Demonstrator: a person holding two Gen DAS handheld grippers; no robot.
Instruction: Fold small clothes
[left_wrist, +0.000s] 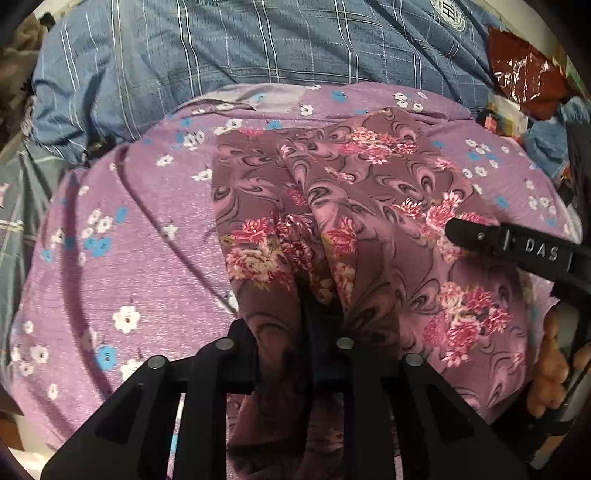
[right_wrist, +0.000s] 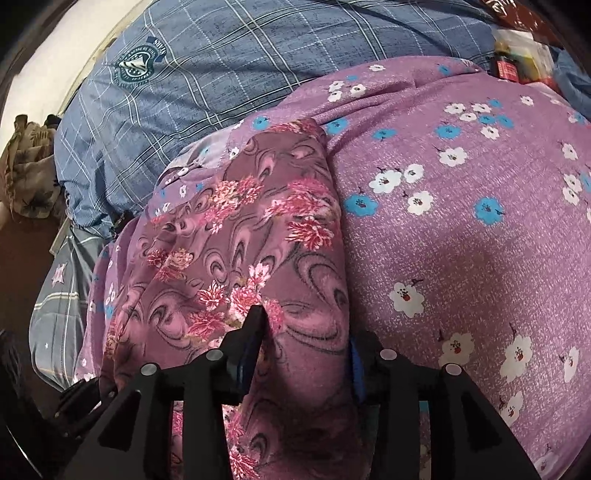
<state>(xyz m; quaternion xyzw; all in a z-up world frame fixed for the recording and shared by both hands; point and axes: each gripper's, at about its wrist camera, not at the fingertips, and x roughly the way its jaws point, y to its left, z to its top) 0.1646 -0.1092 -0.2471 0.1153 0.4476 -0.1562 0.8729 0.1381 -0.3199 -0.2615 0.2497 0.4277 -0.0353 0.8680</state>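
lilac flowered sheet (right_wrist: 461, 258) bears mauve garment (right_wrist: 236, 236), lengthwise away from both cameras.

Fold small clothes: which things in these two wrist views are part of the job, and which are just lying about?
In the job:
swirl-print cloth
left gripper
right gripper

Lying about:
lilac flowered sheet
blue checked bedding
red foil packet

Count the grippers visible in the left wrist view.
2. The left gripper at bottom centre, its fingers closed on the swirl-patterned cloth; the right gripper reaches in from the right edge, only one finger showing, its other finger hidden.
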